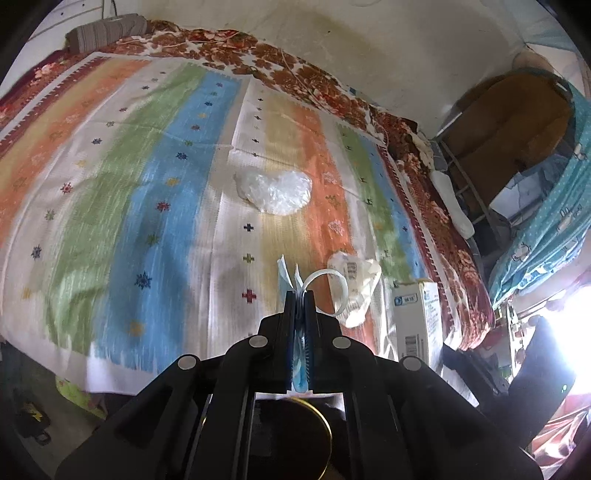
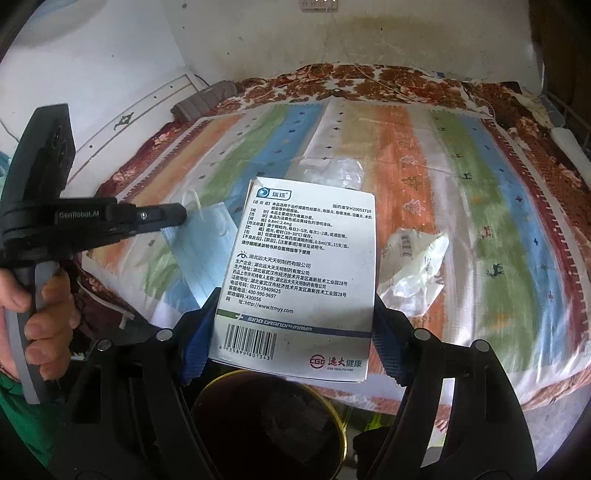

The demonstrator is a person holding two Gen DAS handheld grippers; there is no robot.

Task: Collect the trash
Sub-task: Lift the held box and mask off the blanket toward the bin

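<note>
My left gripper (image 1: pixel 300 295) is shut on a light blue face mask (image 1: pixel 283 280), and a white ear loop curls out beside its fingertips. The right wrist view shows that gripper (image 2: pixel 183 214) from the side, the face mask (image 2: pixel 207 254) hanging from it over the bed. My right gripper (image 2: pixel 291 350) is shut on a white medicine box (image 2: pixel 299 280), its blue pads pressing the box's two sides. A dark bin with a gold rim (image 2: pixel 341 439) sits just below both grippers. On the striped blanket lie a clear plastic bag (image 1: pixel 275 192) and a crumpled white wrapper (image 1: pixel 356 284).
The bed's striped blanket (image 1: pixel 147 184) lies over a floral cover, against a white wall. A folded grey cloth (image 1: pixel 107 31) rests at the far corner. A chair draped in teal fabric (image 1: pixel 554 206) stands to the bed's right. A person's hand (image 2: pixel 48 306) grips the left handle.
</note>
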